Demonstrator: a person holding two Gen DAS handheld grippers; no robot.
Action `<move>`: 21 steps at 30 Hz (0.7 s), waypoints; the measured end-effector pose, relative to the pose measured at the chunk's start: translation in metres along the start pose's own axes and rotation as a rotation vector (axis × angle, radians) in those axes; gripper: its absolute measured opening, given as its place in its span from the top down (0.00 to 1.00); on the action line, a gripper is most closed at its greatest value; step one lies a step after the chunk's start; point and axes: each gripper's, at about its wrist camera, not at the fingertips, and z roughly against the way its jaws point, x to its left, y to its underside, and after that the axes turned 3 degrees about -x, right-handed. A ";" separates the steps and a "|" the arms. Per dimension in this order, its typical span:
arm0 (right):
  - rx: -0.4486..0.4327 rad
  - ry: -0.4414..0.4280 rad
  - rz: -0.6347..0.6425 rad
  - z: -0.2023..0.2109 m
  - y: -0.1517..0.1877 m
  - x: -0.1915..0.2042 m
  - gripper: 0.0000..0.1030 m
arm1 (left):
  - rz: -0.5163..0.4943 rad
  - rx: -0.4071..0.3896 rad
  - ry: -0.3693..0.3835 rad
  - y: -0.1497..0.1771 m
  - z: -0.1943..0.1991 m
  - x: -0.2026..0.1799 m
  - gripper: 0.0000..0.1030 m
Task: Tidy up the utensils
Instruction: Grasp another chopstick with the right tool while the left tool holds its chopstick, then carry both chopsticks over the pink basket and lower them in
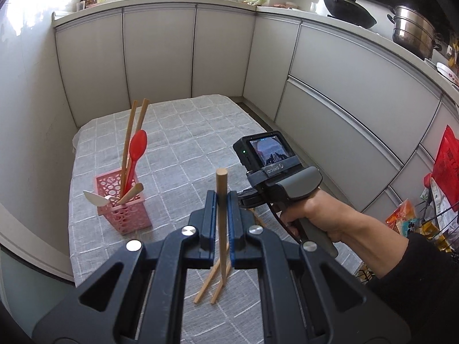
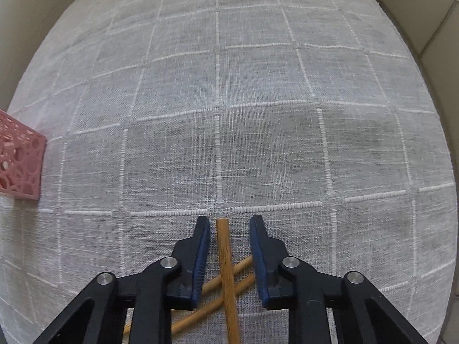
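My left gripper [image 1: 221, 200] is shut on a wooden chopstick [image 1: 221, 185] that stands nearly upright, thick end up, thin tip down near the cloth. Two more chopsticks [image 1: 213, 282] lie crossed on the cloth below it. A pink perforated holder [image 1: 123, 215] to the left holds two chopsticks, a red spoon [image 1: 137, 146] and two pale spoons. My right gripper [image 2: 229, 220] points steeply down and is open. Another chopstick [image 2: 225, 246] lies between its fingers with a gap on each side. That chopstick lies across two other chopsticks [image 2: 243, 263].
A grey checked tablecloth [image 2: 218, 86] covers the small table, with white cabinet doors [image 1: 160, 57] close behind and to the right. The pink holder [image 2: 20, 157] sits at the left edge of the right wrist view. A person's hand [image 1: 312, 215] grips the right gripper's handle.
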 end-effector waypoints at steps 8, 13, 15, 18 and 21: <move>-0.112 0.014 0.046 0.048 0.013 0.003 0.93 | 0.003 -0.029 -0.012 -0.003 0.010 0.000 0.92; -0.244 -0.023 0.053 0.112 0.032 -0.001 0.93 | 0.007 -0.053 -0.015 -0.004 0.020 0.001 0.92; -0.296 -0.028 0.057 0.137 0.040 -0.002 0.93 | 0.010 -0.063 -0.019 -0.005 0.024 0.002 0.92; -0.375 -0.034 0.057 0.171 0.049 0.000 0.93 | 0.017 -0.081 -0.028 -0.006 0.031 0.003 0.92; -0.457 -0.057 0.042 0.205 0.054 0.000 0.93 | 0.027 -0.108 -0.028 -0.010 0.041 0.005 0.92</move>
